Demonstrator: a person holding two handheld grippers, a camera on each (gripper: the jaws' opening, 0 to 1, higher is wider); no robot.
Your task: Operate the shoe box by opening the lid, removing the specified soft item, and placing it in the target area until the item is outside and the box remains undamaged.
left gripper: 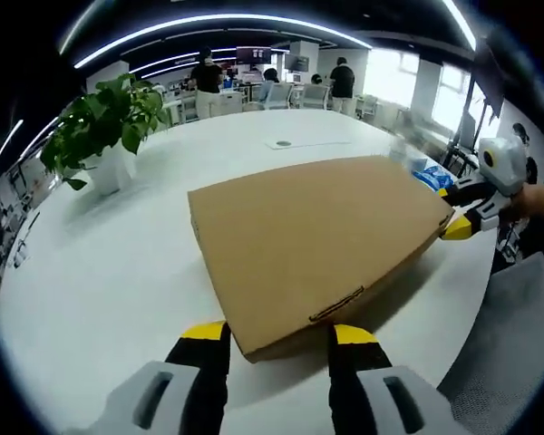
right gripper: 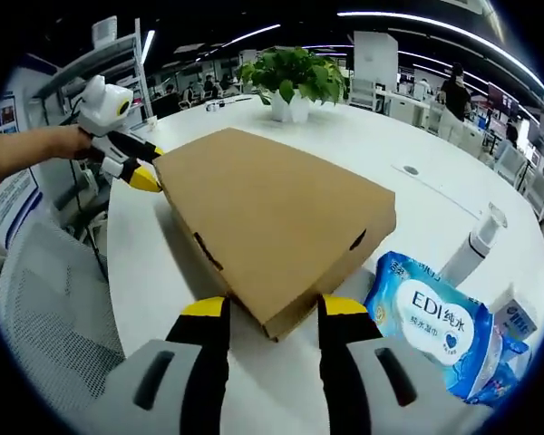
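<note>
1. Left gripper [left gripper: 276,337]: jaws spread, straddling one corner of the closed shoe box [left gripper: 317,240] on the white table [left gripper: 118,272].
2. Right gripper [right gripper: 272,313]: jaws spread at the opposite corner; tissue pack [right gripper: 435,322] just beside.
3. Judgement: lift the lid evenly from both corners to avoid tearing the cardboard.

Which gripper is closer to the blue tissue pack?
Right. The right gripper sits just beside the tissue pack; the left gripper is across the cardboard box from it.

white table [left gripper: 118,272] (box [left gripper: 317,236], plant [left gripper: 109,136], tissues [right gripper: 440,331])
</note>
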